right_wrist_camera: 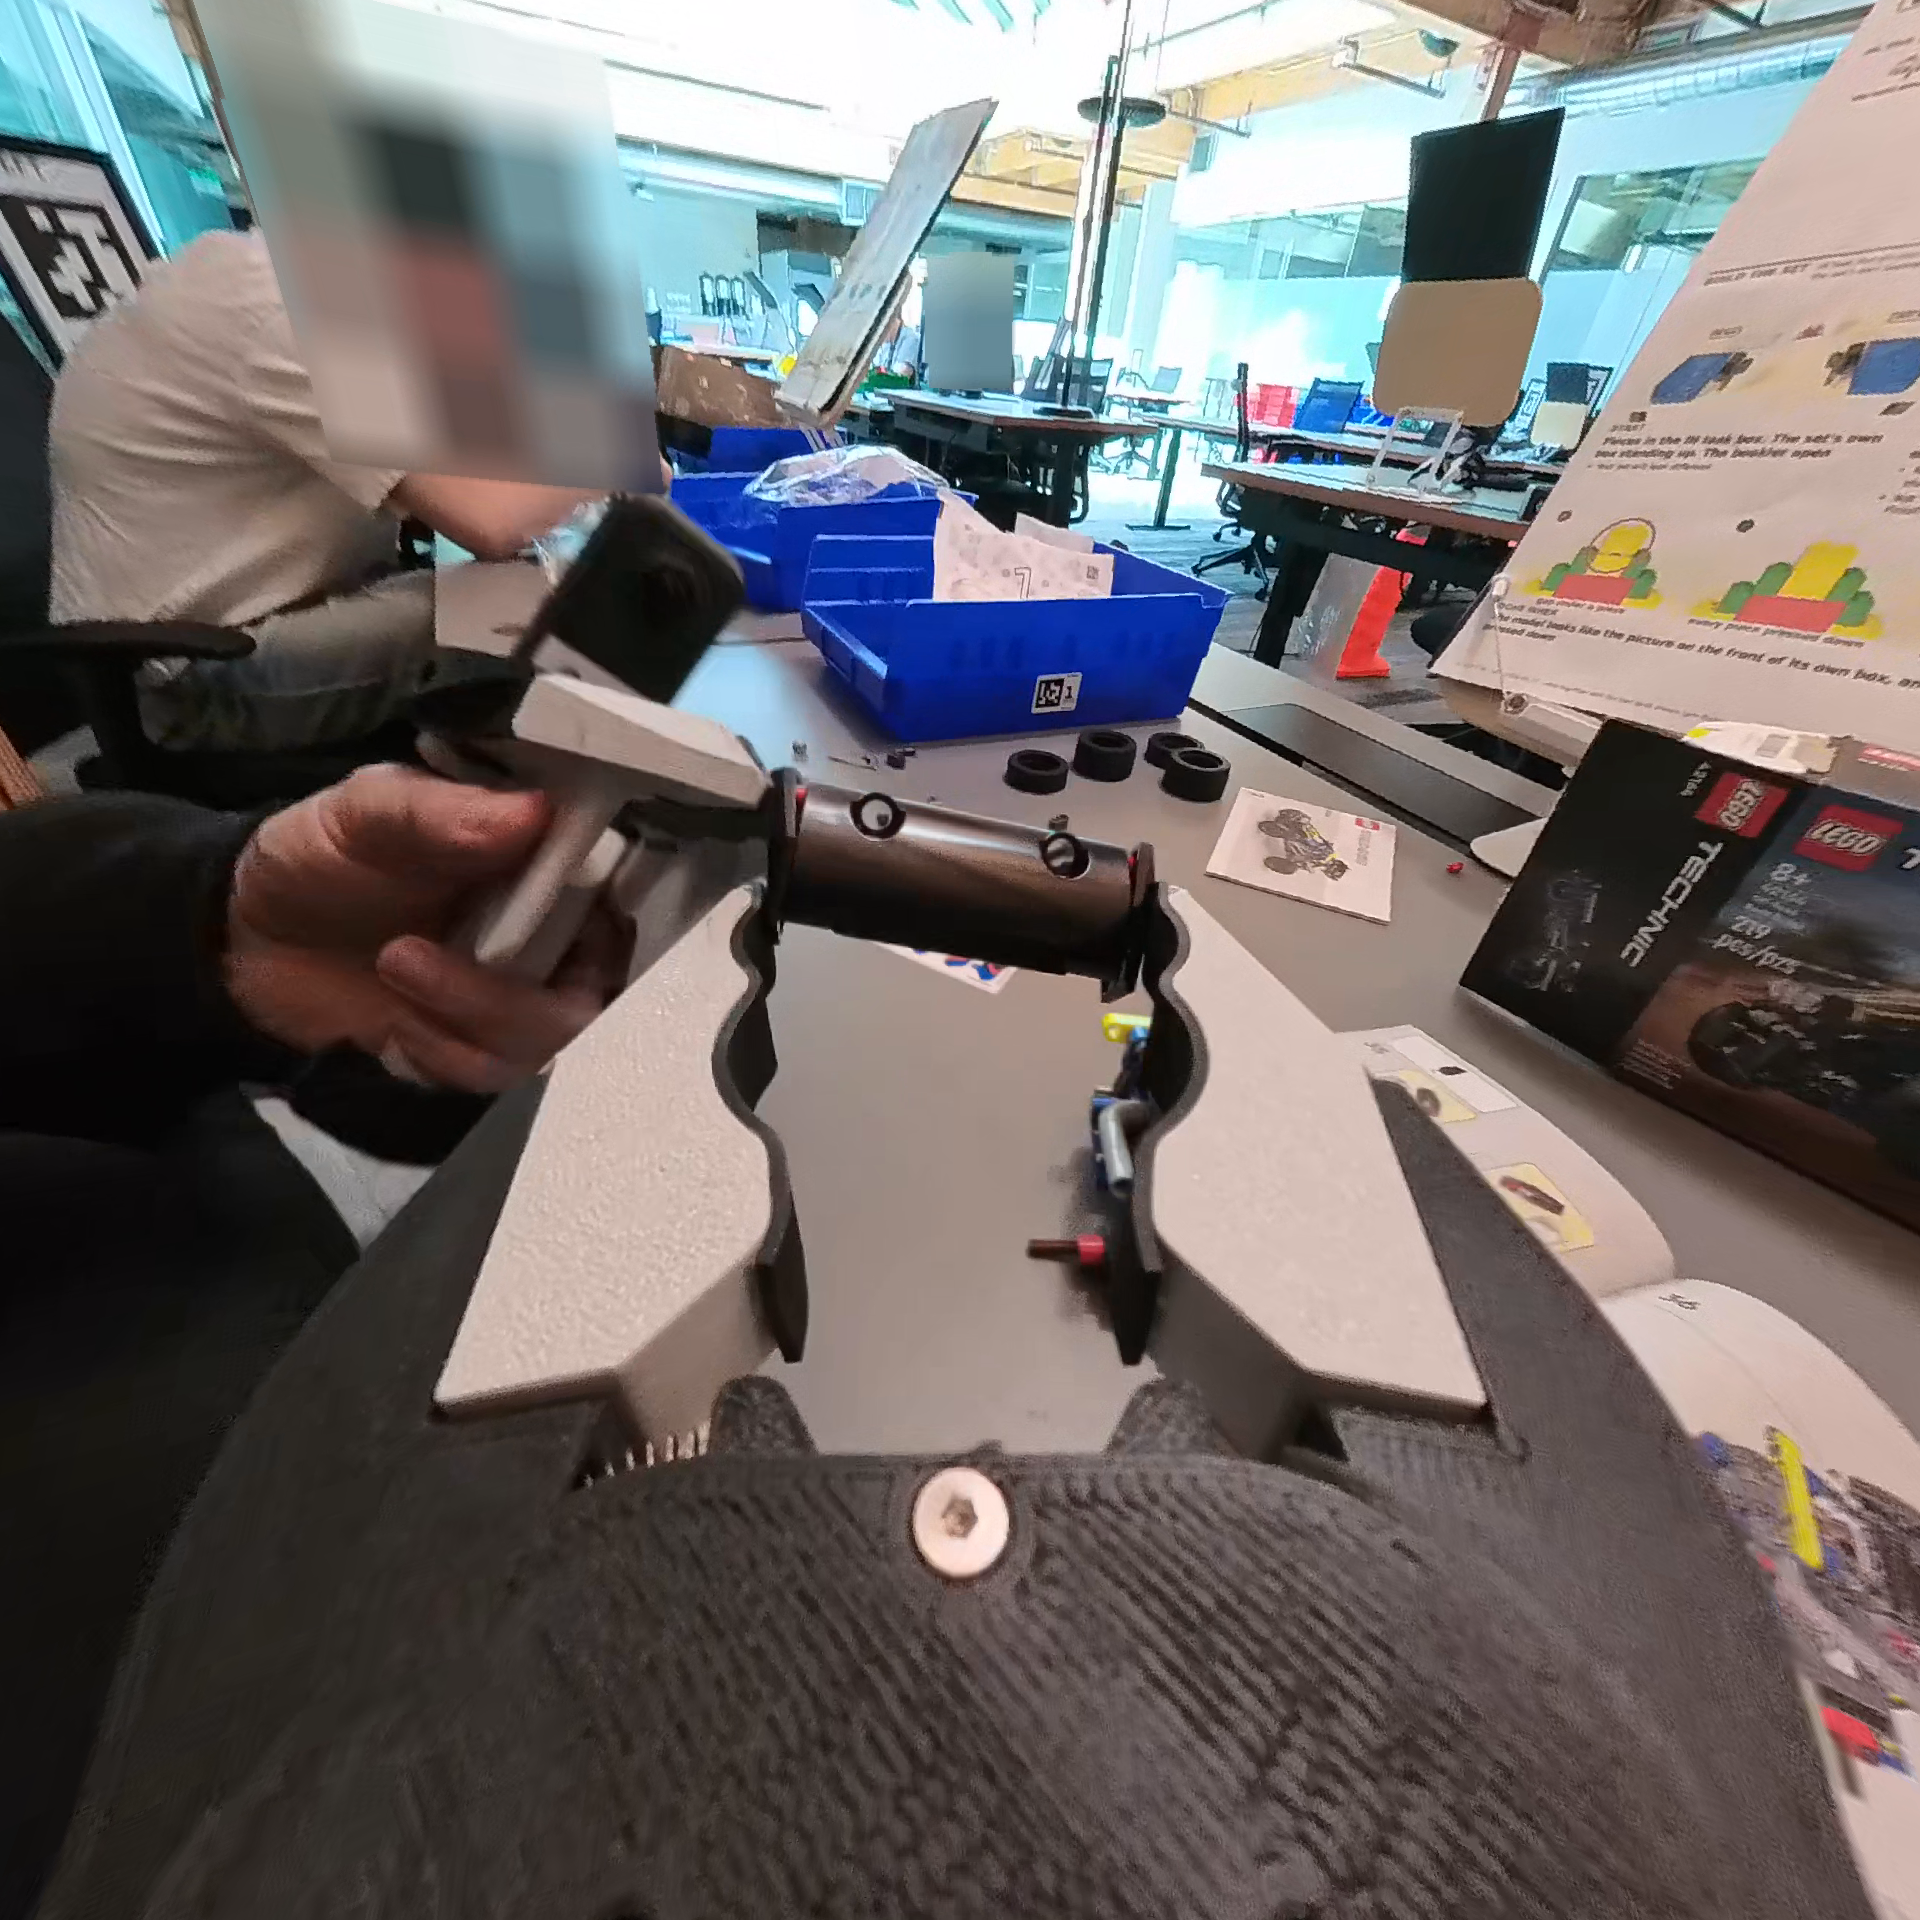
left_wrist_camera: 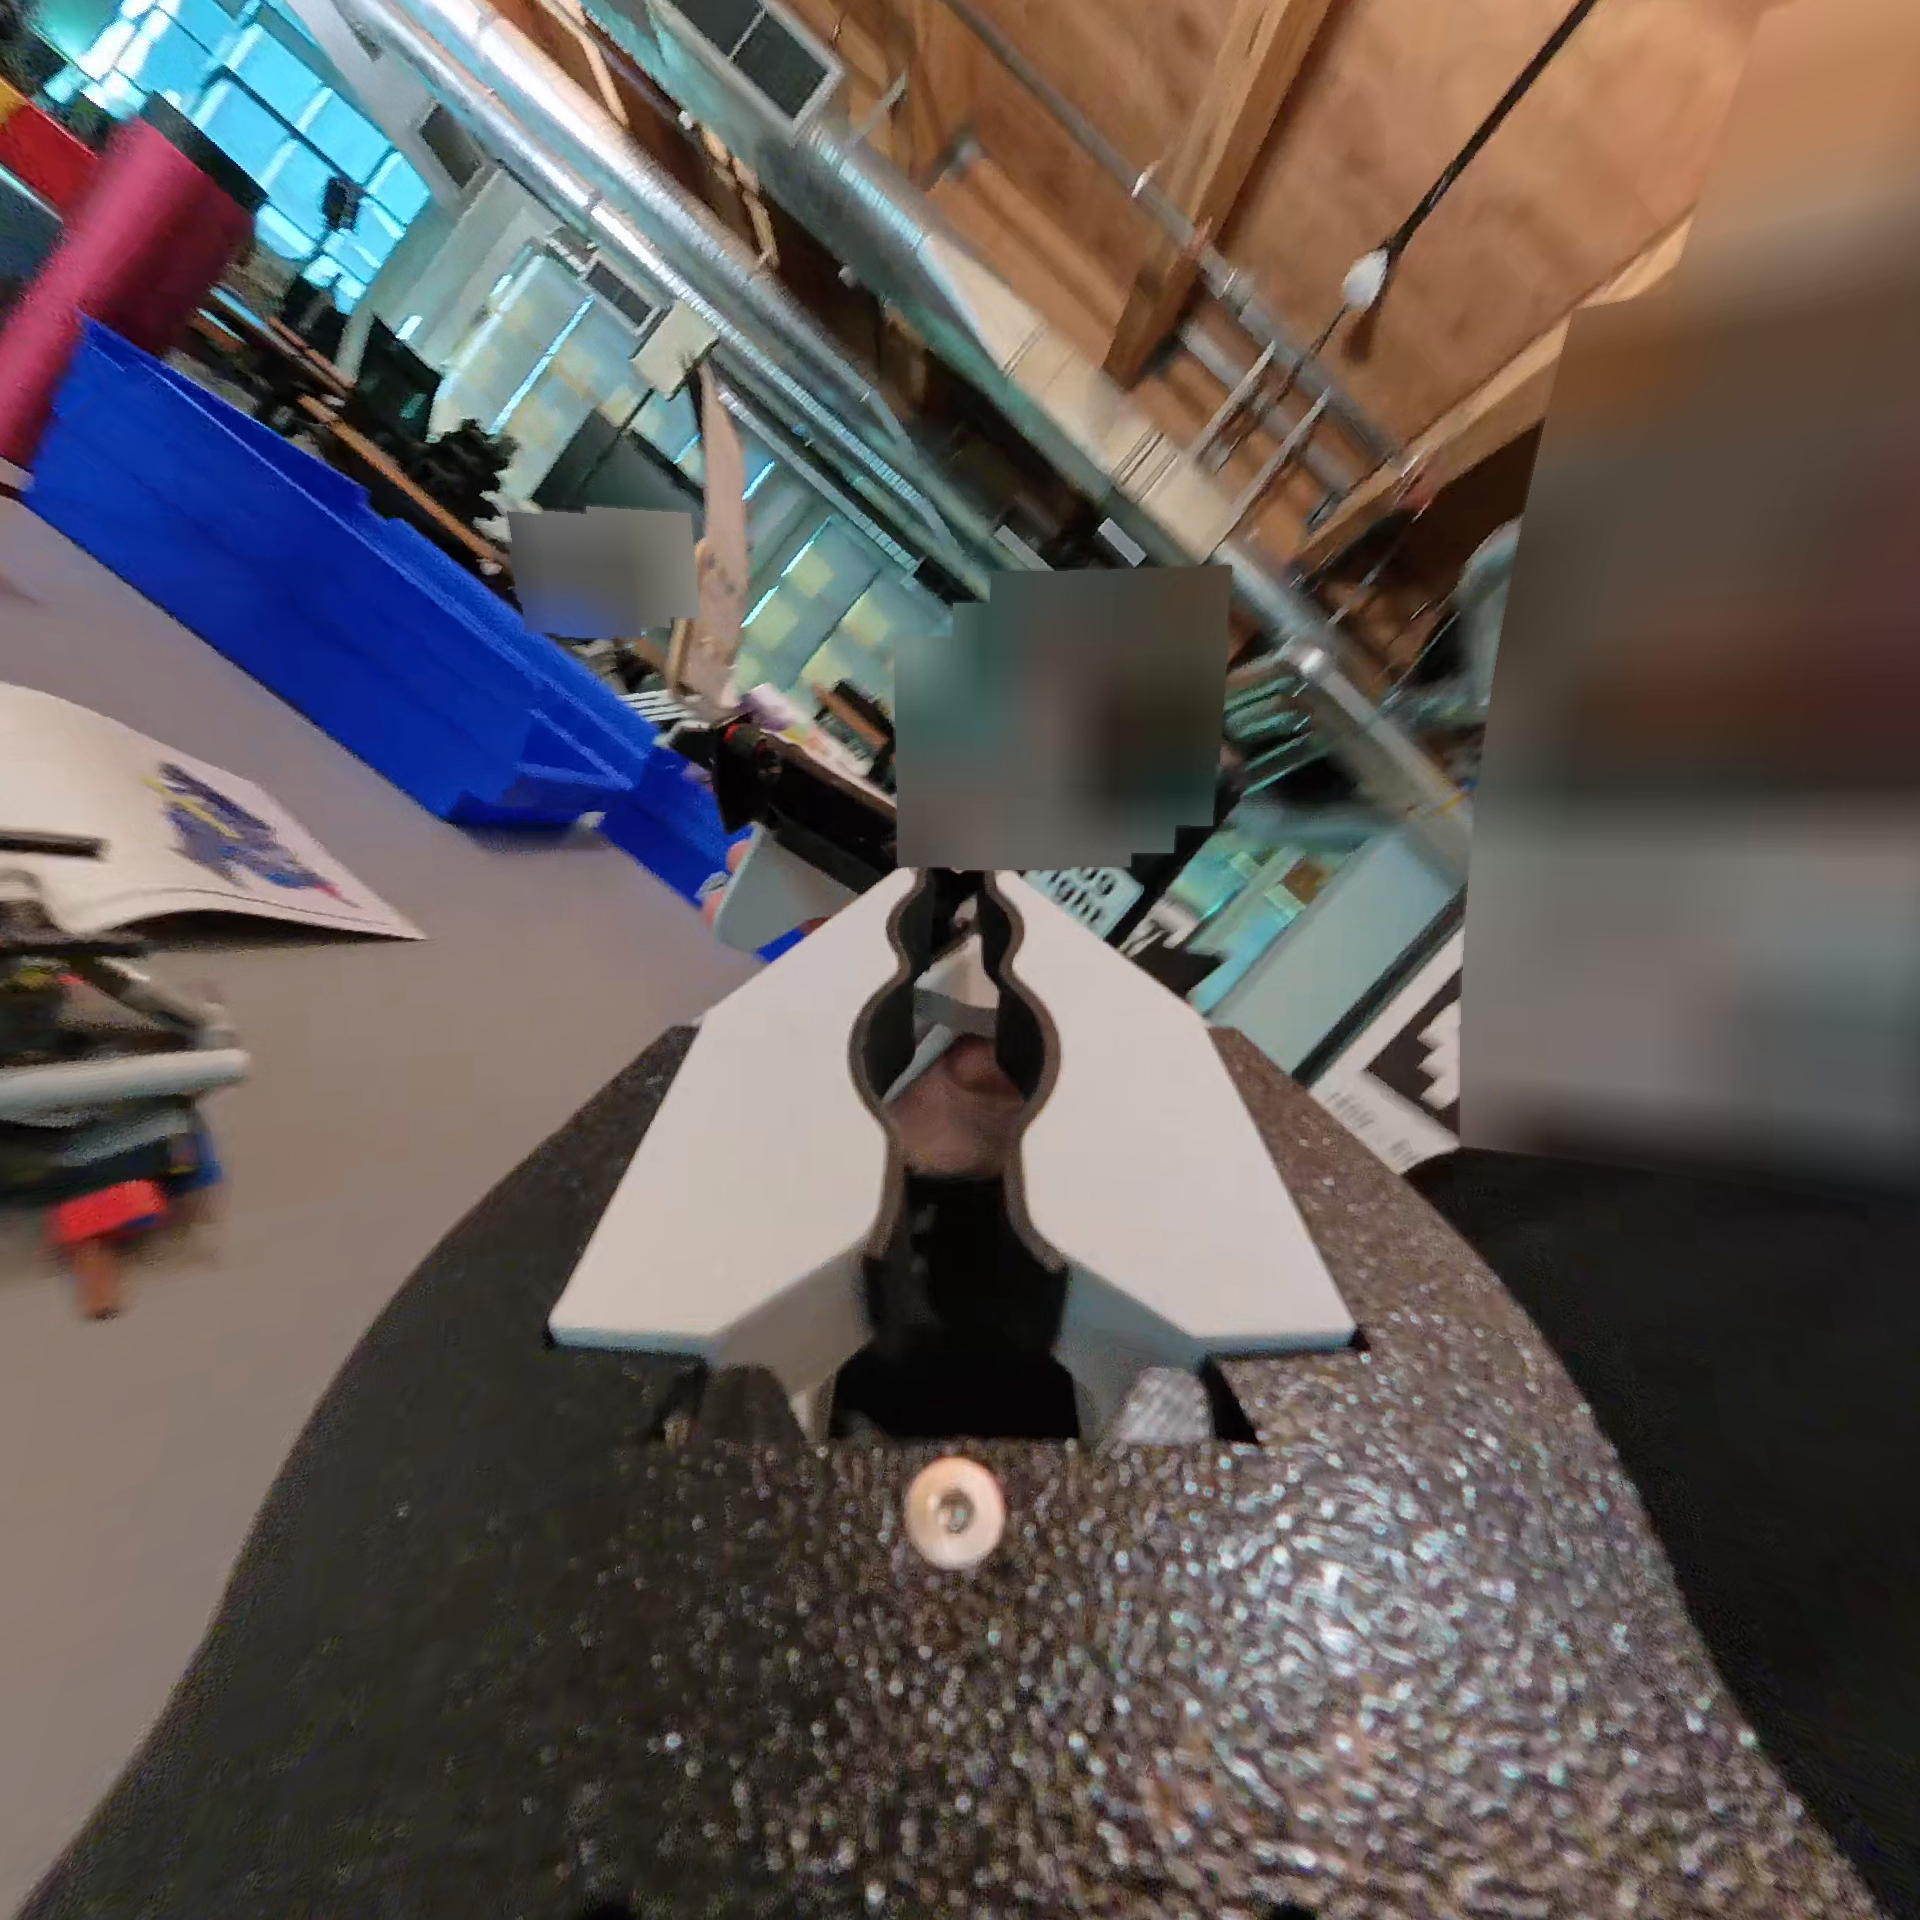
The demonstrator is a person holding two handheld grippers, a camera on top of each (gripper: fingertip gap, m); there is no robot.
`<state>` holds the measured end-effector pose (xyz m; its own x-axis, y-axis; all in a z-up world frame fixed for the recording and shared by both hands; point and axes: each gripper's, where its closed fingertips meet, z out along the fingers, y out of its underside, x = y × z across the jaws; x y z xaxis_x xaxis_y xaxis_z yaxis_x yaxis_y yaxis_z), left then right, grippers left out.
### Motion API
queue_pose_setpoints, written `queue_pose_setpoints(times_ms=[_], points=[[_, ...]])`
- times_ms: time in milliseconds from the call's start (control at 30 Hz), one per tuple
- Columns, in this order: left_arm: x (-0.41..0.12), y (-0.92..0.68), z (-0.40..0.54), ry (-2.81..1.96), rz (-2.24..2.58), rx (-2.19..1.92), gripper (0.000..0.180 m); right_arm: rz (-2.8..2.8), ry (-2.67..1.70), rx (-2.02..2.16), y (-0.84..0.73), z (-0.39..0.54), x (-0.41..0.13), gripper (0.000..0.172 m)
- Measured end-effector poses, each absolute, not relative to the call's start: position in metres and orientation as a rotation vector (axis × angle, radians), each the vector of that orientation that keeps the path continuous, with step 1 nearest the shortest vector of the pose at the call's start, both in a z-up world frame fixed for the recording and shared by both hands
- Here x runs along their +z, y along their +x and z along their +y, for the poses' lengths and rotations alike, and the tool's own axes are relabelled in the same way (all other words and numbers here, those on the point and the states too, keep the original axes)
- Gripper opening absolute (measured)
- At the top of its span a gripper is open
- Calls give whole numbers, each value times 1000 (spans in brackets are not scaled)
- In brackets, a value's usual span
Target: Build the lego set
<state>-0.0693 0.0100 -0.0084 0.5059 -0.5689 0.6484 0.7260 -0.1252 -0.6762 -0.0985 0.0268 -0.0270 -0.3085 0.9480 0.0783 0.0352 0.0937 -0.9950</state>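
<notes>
Right gripper [right_wrist_camera: 961,914] clamping black panel [right_wrist_camera: 956,883] endwise, left gripper [right_wrist_camera: 774,821] pinching its end, clear table [right_wrist_camera: 935,1195] beneath

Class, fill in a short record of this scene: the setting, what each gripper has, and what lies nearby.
Setting: grey table in an open workshop
Left gripper: jaws nearly closed on one end of a black tube-shaped part
Right gripper: jaws wide, the same part spanning them, its ends against both fingertips
Nearby: four black tyres, blue bin, leaflet, dark toy box, small loose pieces
</notes>
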Motion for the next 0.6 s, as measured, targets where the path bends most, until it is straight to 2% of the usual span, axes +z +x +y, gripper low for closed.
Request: queue_pose_setpoints(times_ms=[267,433,600], points=[[-20,-71,9,-1450,21,-764,2,-1696,-1084,1056,-78,84,-75,69],[-42,-73,11,-1571,92,-623,3,-1675,-1139,1234,-54,105,-79,70],[-55,-71,14,-1625,125,-578,4,-1543,-1218,1238,-29,148,-77,70]])
